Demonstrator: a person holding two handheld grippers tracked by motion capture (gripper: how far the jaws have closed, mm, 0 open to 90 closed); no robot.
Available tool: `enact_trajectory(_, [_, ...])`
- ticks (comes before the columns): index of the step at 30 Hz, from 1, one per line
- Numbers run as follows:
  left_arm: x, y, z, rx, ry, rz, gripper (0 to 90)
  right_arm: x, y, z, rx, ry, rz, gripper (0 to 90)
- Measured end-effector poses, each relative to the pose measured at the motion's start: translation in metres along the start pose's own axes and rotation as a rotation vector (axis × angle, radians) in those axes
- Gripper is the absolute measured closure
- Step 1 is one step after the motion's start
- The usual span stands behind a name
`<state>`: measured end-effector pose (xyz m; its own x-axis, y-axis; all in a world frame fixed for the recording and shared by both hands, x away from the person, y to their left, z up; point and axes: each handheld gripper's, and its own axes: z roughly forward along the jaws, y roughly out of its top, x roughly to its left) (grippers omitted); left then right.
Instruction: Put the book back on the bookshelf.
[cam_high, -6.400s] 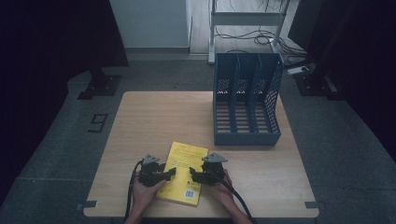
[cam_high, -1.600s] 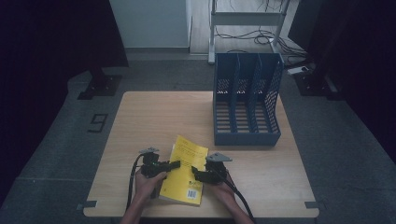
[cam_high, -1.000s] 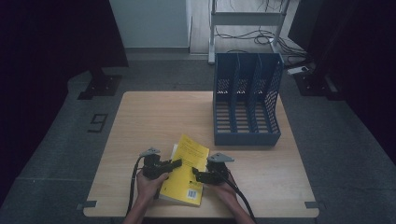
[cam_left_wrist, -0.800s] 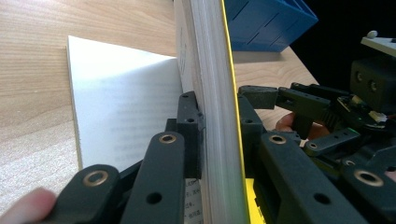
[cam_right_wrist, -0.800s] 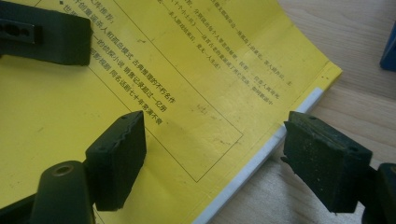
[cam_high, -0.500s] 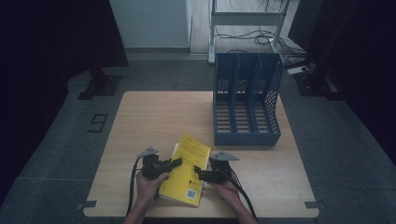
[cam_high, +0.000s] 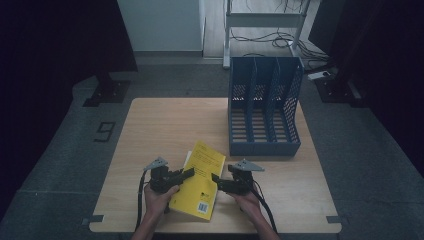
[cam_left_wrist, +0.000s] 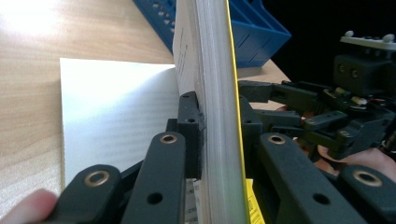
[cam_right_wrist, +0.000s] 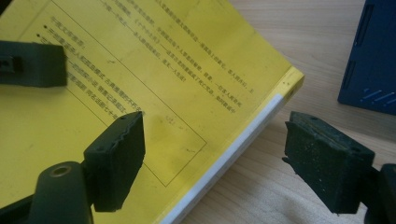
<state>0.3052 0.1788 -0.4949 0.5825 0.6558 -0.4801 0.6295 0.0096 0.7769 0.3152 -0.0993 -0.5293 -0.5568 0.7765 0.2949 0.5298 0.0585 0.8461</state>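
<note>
Already the left claw (cam_high: 186, 173) is clamped on the yellow book (cam_high: 200, 179), tilted up at the near middle of the worktop (cam_high: 165, 125). Across from it, the right claw (cam_right_wrist: 212, 161) gapes around the spine; closing late, the book could slip and flop open.

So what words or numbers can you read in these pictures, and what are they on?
"9": a big dark number on the grey floor, left of the table.
Yellow book cover: lines of small black print inside a thin box, seen in the right gripper view, too blurred to read.
Barcode label near the book's lower edge: too small to read.
Blue file rack: no writing that I can see.
</note>
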Motion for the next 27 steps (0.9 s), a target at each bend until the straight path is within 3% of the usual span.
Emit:
enact_trajectory(8, [-0.012, 0.005, -0.009, -0.023, -0.006, 0.059, 78.0, 0.002, 0.001, -0.001, 0.001, 0.014, -0.009, 18.6])
enact_trajectory(27, [-0.018, 0.01, -0.019, -0.047, -0.03, 0.067, 78.0, 0.001, 0.002, -0.003, -0.019, 0.042, 0.003, 18.4])
